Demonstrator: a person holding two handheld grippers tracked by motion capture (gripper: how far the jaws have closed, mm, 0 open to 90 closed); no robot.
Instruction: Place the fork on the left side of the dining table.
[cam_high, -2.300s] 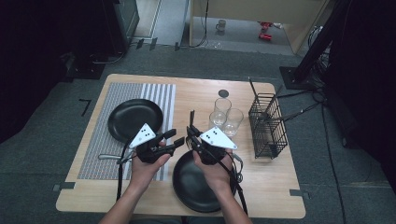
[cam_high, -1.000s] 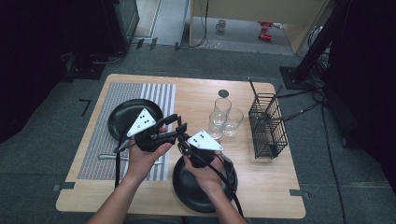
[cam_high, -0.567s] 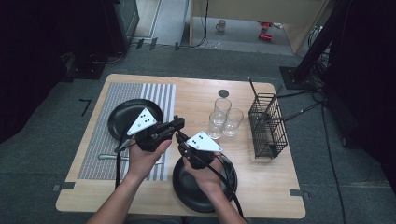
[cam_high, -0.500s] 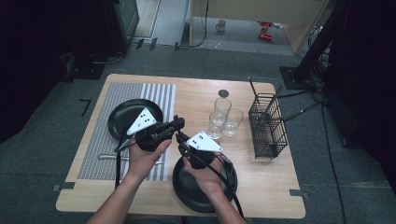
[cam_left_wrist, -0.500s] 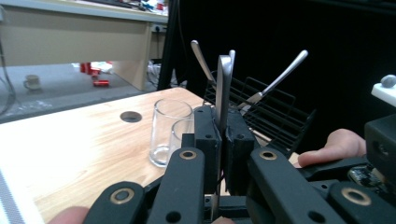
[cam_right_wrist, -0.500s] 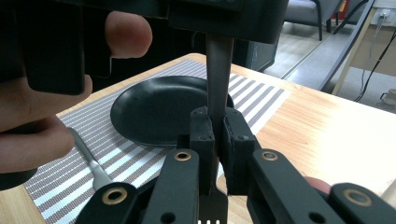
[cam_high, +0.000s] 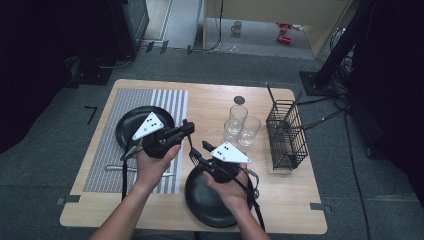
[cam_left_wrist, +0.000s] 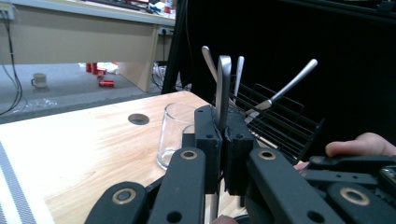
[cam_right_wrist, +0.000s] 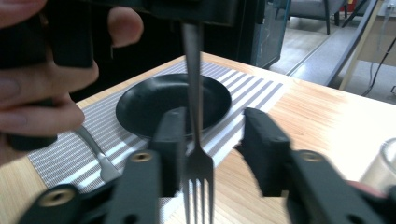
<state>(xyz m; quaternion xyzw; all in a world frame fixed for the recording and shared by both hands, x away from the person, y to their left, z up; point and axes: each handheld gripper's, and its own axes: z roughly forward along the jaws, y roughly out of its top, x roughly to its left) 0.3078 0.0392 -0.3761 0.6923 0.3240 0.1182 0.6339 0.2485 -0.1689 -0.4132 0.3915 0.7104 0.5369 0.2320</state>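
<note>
A metal fork (cam_high: 191, 144) hangs upright, tines down, over the table between my two grippers. My left gripper (cam_high: 187, 128) is shut on its handle (cam_left_wrist: 223, 88), which stands up out of the pinched jaws (cam_left_wrist: 223, 136). My right gripper (cam_high: 198, 152) sits just below; its jaws have just been opening. In the right gripper view the fork (cam_right_wrist: 196, 116) hangs between the spread right gripper (cam_right_wrist: 212, 135) jaws, close to the left pad (cam_right_wrist: 170, 140) and clear of the right one. The left gripper (cam_right_wrist: 196, 9) grips it from above.
A black plate (cam_high: 131, 131) rests on a striped mat (cam_high: 170, 102) with a spoon (cam_high: 120, 167) beside it. A second black plate (cam_high: 205, 205) lies under my right hand. Two glasses (cam_high: 241, 125) and a wire basket (cam_high: 287, 135) of cutlery stand to the right.
The left jaws closed on the fork's handle. After that the right jaws spread apart from the fork. Both hands stayed nearly in place.
</note>
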